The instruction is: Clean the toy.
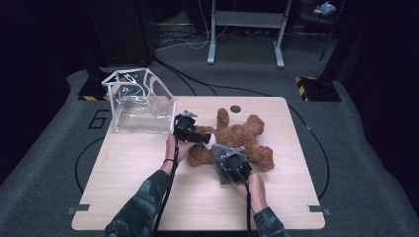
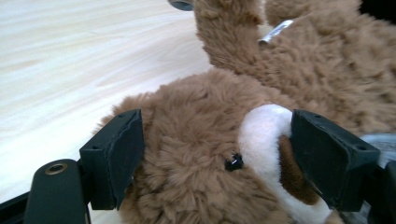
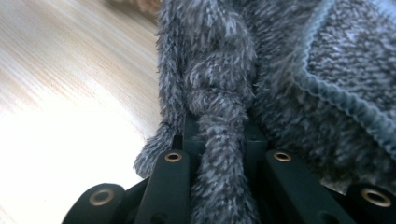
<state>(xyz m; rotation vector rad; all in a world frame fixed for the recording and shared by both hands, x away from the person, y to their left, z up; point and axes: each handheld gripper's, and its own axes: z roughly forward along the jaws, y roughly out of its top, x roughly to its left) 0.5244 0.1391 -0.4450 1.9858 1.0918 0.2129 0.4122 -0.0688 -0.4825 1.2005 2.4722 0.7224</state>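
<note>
- The teddy bear (image 1: 242, 138) lies flat on the wooden table (image 1: 148, 168), right of centre, limbs splayed. Its head points toward your left gripper (image 1: 190, 129).
- A grey knitted cloth (image 1: 225, 160) lies at the bear's near side, partly over its lower body, as far as the high view shows.
- A clear plastic bag (image 1: 141, 106) with a white frame stands open at the table's far left corner, well apart from the bear.
- Left gripper: in the left gripper view (image 2: 215, 149) the jaws stand apart, bracketing the bear's head. One pad sits against the brown fur at the side. The other rests at the white muzzle (image 2: 264, 128). The fur is not visibly compressed, so treat this as not yet clamped.
- Right gripper (image 1: 232, 165): in the right gripper view (image 3: 219, 154) the jaws are closed together on a bunched fold of the grey cloth (image 3: 219, 112).
- Handling, bear: judge it light, soft and compliant. The pile will compress before the jaws bite, so expect the grip to settle. It will likely sag and swing from any single hold.
- Where to hold the bear: take the head across its width, or a limb near the body. Avoid pinching loose fur alone, which may slip out.
- Handling, cloth: judge it limp and light, with a fuzzy surface that grips the pads well. A gathered fold holds better than a single edge.
- Risk: cloth and bear are touching, so lifting one may drag the other.
</note>
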